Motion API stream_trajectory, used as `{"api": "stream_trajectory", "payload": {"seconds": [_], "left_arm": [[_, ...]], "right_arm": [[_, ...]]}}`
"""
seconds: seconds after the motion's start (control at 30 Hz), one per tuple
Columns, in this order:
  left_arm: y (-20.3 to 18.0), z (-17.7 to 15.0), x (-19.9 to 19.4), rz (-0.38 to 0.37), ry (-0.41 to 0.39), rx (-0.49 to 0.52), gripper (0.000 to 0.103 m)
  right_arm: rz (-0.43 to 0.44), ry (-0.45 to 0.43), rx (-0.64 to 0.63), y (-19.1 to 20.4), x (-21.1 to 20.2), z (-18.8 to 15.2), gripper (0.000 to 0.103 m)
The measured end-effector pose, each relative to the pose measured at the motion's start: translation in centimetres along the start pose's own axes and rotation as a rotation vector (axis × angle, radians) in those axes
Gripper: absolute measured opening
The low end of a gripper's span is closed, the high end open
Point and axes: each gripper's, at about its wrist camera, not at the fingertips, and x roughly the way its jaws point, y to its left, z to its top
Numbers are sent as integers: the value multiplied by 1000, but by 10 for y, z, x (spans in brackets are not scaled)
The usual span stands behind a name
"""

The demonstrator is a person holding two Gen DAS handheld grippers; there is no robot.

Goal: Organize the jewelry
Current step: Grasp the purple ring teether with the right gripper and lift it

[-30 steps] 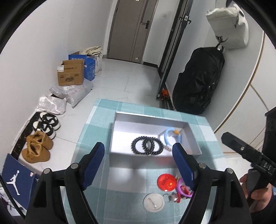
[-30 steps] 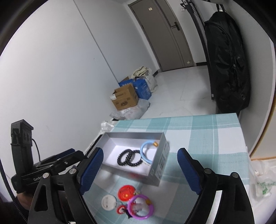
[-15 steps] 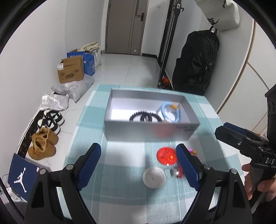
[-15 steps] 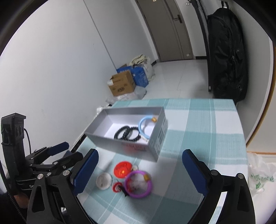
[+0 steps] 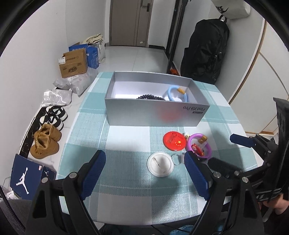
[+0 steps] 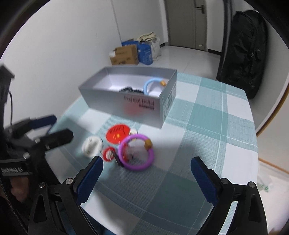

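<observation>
On the tabletop (image 6: 207,126), the purple bangle (image 6: 136,151), judged light and stiff, is best pinched across its rim; both jaws are spread, empty.

Home entryway: shoes (image 5: 47,133), door (image 5: 130,22), hanging backpack (image 5: 206,52).

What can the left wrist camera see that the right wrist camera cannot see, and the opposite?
Only the left wrist view shows the shoes on the floor and the white bag hanging above the backpack. Only the right wrist view shows a plastic bag beyond the table's right edge. Both show the silver box holding a blue bracelet, the purple bracelet, the red badge and the white badge.
</observation>
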Motion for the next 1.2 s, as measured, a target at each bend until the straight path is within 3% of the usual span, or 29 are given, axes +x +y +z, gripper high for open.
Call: {"api": "stream_trajectory", "payload": {"seconds": [0.4,0.7,0.9,1.2], "left_arm": [[14,-4,10,13,51,-67,86],[6,-6,13,32,57,-24,86],[5,-7,15,47,65,-8,86],[4,-6,17,42,78,-21,86]], "right_arm": [[-52,18,-74,12,17,-2,95],[-49,50,-64,10,29,3,78],[-30,37,-81,15,27,5,53],[4,6,-9,3,18,8,52]]}}
